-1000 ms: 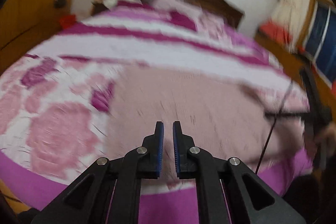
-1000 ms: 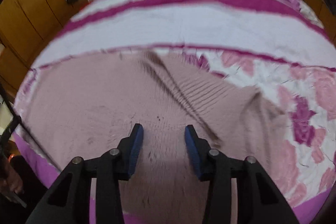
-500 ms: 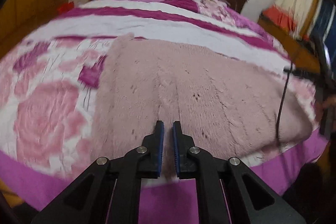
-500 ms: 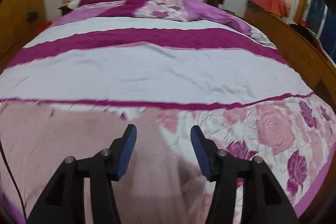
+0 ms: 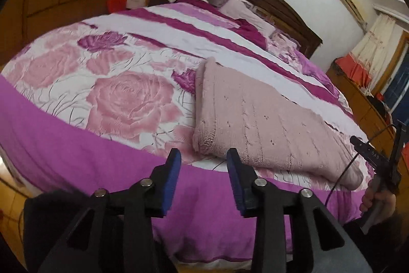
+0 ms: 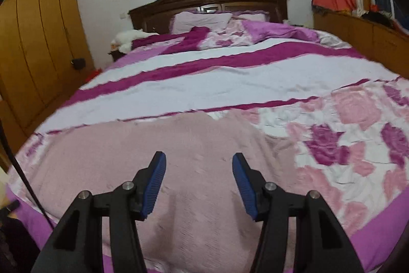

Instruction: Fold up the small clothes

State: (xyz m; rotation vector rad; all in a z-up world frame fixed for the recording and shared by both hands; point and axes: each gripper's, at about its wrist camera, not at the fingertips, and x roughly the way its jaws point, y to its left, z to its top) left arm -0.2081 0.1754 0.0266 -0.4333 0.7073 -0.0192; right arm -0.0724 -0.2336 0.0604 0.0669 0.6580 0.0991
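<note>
Sweater [image 6: 179,170] edges blurred, partly hidden

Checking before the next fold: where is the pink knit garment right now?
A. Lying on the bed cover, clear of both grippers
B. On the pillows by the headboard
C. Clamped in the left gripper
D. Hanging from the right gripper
A. The pink knit garment lies flat on the bed cover, with nothing between the pads of the opening left gripper or the open right gripper.
</note>
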